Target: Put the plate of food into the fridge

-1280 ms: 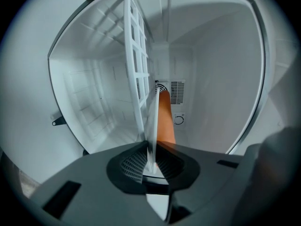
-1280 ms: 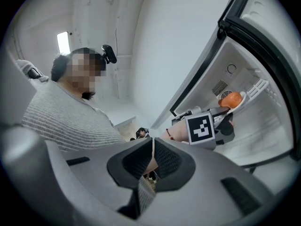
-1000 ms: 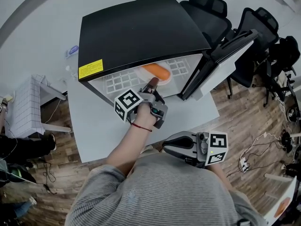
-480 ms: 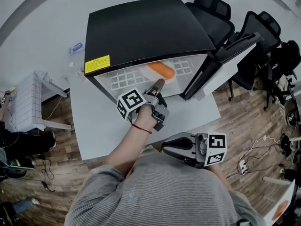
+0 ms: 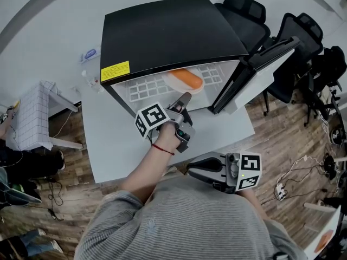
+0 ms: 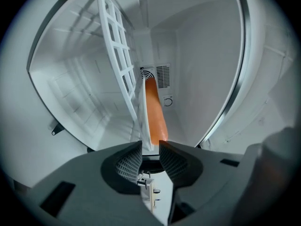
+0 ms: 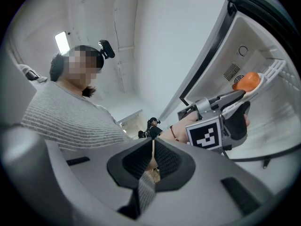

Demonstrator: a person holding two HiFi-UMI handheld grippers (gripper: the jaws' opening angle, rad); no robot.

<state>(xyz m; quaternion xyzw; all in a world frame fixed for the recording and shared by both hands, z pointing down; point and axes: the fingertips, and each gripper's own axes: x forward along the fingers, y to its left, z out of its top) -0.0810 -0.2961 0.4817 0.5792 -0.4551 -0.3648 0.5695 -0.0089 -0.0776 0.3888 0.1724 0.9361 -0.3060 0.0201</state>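
- The black fridge (image 5: 162,31) stood open straight ahead of the left gripper (image 5: 185,97), its white inside filling that gripper's view.
- The white table (image 5: 108,140) carried the fridge and spread beneath the left gripper and to its left.
- A person in a grey striped sweater (image 5: 184,221) held both grippers, the left one at arm's length, the right gripper (image 5: 194,167) close in against the body.
- The door (image 5: 260,64) hung wide open to the right of the left gripper.
- Black chairs (image 5: 244,10) stood beyond the door, well apart from both grippers.
- The white grid shelf (image 5: 146,88) lay inside the fridge, just ahead of the left gripper's tips and running off to their left.
- The left gripper pointed into the fridge mouth with its jaws drawn in to a narrow gap, clamped on the near rim of the plate (image 5: 174,84).
- The right gripper hung behind and below the left one, jaws pressed together with nothing between them.
- The plate sat on the shelf inside the fridge, reaching away from the left gripper's tips toward the back wall.
- The orange food (image 5: 187,79) lay on the plate, just past those tips.
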